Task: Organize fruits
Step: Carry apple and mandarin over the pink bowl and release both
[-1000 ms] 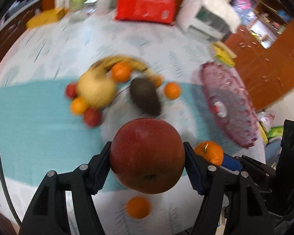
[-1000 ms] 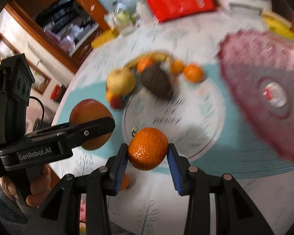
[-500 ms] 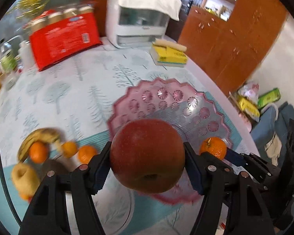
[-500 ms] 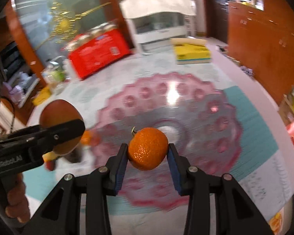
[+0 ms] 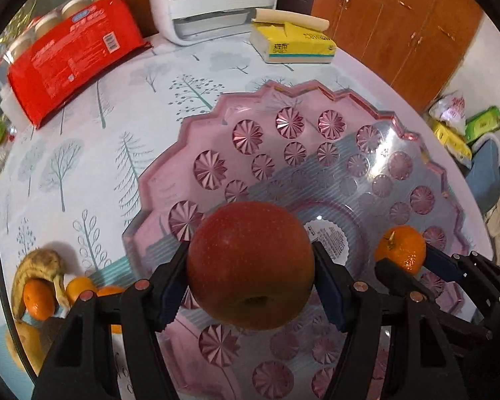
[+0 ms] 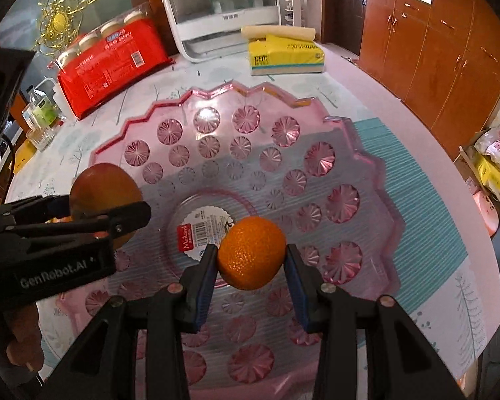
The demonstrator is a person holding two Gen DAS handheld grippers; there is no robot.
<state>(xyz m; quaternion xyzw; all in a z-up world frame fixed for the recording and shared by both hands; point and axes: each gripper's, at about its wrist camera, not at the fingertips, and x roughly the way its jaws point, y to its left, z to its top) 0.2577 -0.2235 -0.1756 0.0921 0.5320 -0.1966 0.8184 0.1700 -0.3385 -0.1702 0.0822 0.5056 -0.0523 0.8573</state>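
Note:
My left gripper (image 5: 250, 268) is shut on a large red apple (image 5: 250, 265) and hangs over the pink scalloped plastic plate (image 5: 316, 126). My right gripper (image 6: 251, 260) is shut on a small orange (image 6: 251, 253), also above the plate (image 6: 216, 100), near its labelled centre. The right gripper with its orange (image 5: 400, 249) shows at the right of the left wrist view. In the right wrist view the left gripper (image 6: 107, 211) and the apple (image 6: 103, 185) sit at the left. The plate holds no fruit.
Left of the plate lie a banana (image 5: 38, 266), several small oranges (image 5: 38, 300) and a pale fruit (image 5: 26, 343). Behind stand a red pack (image 5: 73, 53), a yellow tissue pack (image 5: 296, 45) and a white appliance (image 5: 216, 3). The table edge curves close on the right.
Both grippers swung from above the fruit pile rightward to over the pink plate and came lower, each still holding its fruit. The fruit pile slid to the far left of the left wrist view.

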